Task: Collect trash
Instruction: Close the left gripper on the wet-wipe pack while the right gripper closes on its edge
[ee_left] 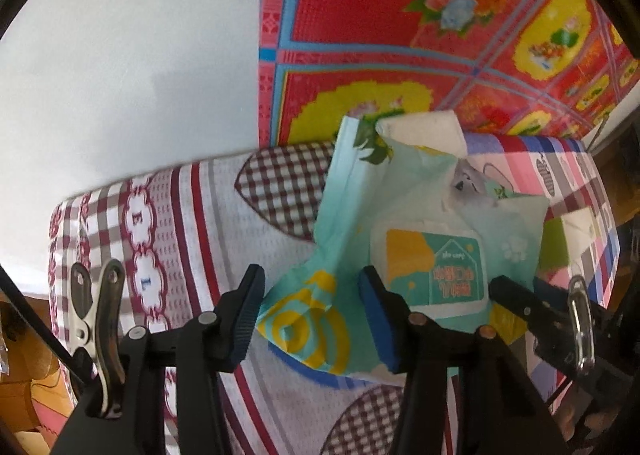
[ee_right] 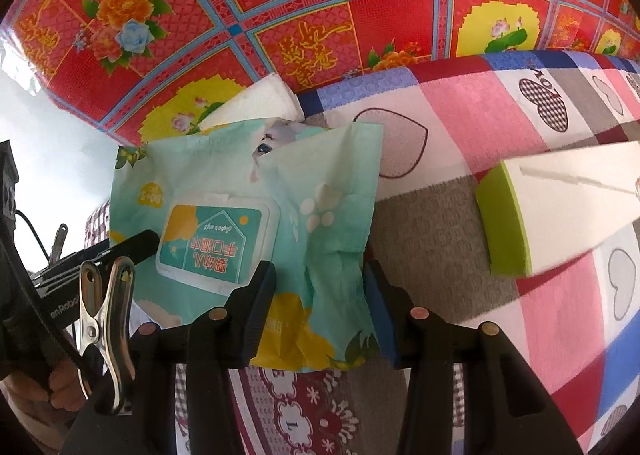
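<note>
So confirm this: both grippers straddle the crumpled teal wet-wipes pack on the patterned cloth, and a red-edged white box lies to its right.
One detail is wrong: the white box has a lime-green edge, not red, as the right wrist view shows. The rest stands: the left gripper and right gripper each straddle an end of the wet-wipes pack on the patterned cloth.

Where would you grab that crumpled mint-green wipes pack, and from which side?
Probably by its limp near corners, from above at the front, one gripper per end. The wipes pack is soft crumpled film there, while its stiff lid is too broad. The left gripper and right gripper already straddle those corners.
</note>
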Demonstrator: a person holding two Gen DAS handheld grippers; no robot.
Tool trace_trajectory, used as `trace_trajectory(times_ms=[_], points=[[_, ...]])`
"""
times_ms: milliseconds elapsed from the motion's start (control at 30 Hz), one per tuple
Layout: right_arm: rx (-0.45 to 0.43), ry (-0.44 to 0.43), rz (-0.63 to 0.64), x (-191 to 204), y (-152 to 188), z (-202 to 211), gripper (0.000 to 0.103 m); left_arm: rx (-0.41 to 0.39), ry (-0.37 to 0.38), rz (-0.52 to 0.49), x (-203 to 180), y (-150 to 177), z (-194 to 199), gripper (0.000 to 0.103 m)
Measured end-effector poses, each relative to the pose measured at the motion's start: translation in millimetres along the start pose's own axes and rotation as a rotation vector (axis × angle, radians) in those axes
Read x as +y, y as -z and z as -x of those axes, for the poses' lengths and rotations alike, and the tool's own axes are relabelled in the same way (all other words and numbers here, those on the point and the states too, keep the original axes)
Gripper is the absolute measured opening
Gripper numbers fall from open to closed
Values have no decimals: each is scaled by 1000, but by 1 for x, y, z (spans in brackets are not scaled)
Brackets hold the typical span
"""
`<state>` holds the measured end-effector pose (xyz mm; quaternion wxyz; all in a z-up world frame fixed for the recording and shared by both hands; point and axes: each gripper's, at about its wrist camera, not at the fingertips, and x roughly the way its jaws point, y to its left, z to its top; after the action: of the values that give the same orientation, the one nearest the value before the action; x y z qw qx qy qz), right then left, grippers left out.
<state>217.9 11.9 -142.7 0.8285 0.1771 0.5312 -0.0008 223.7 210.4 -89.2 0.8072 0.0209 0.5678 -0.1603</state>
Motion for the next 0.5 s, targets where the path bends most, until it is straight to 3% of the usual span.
trace_trajectory(times_ms=[500], points=[[10,-25,2,-8,36,12,46,31,14,33,1,65,32,50]])
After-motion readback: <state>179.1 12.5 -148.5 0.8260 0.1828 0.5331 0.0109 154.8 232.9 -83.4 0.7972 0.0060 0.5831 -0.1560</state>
